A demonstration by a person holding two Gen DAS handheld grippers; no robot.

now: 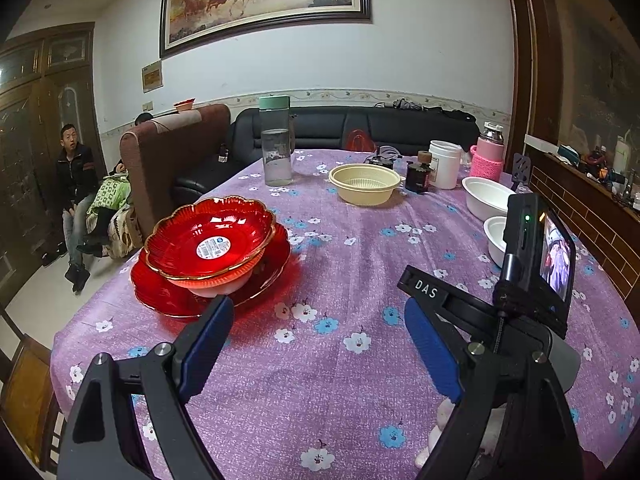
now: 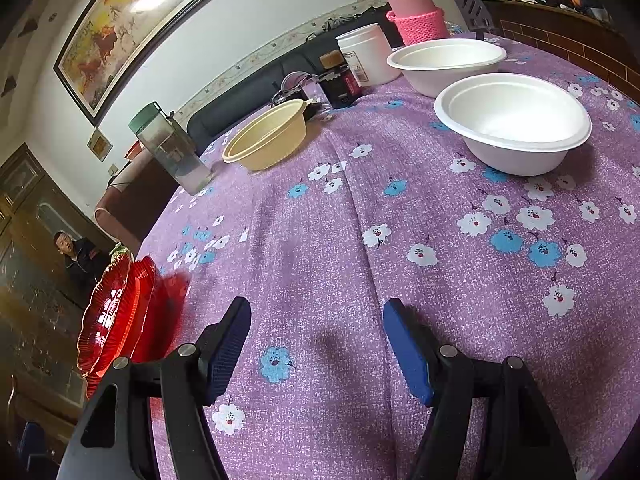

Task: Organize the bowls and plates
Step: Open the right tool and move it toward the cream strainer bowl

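Both grippers hover over the purple flowered desk [image 2: 320, 240] with nothing between their blue pads: left gripper [image 1: 316, 316] spread wide beside the stacked red glass plates [image 1: 208, 248], right gripper [image 2: 316, 320] open, well short of two white foam bowls [image 2: 512, 120]. Farther back sits a cream plastic bowl [image 1: 364, 184].

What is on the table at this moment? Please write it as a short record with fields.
surface: round table with purple flowered cloth
red dishes: red scalloped glass plate stacked over a white piece on a larger red plate
white bowls: two white foam bowls, apart, upright
yellow bowl: pale yellow plastic bowl, upright, empty
other items: clear bottle with green lid, white jar, pink knit-sleeved bottle
left hand-held gripper: open, empty
right hand-held gripper: open, empty
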